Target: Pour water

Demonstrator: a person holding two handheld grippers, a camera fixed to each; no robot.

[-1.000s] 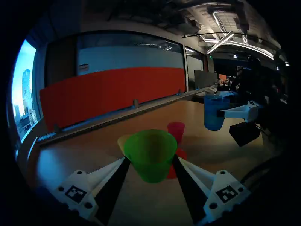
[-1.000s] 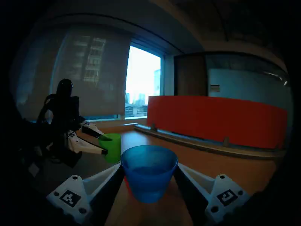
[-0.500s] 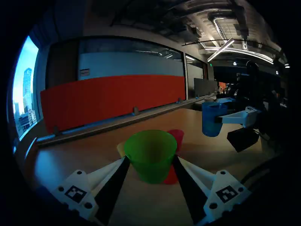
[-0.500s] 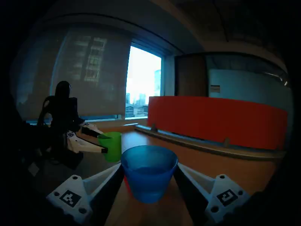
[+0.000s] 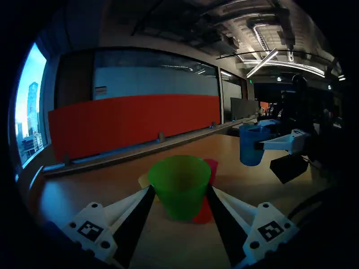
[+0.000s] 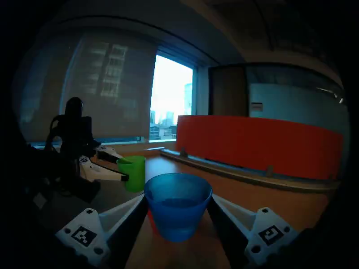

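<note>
Pre-pour: my left gripper [image 5: 179, 193] clamps the green cup [image 5: 179, 179] and my right gripper [image 6: 178, 198] clamps the blue cup [image 6: 178, 217], so next I bring blue over green and tilt.

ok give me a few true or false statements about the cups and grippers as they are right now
The left gripper is shut on the translucent green plastic cup. True.
The translucent blue plastic cup in the right gripper is tipped on its side. False: it is upright, mouth up.
A red plastic cup shows behind the green cup. True.
The divider panel along the wooden table is blue. False: it is red-orange.
</note>
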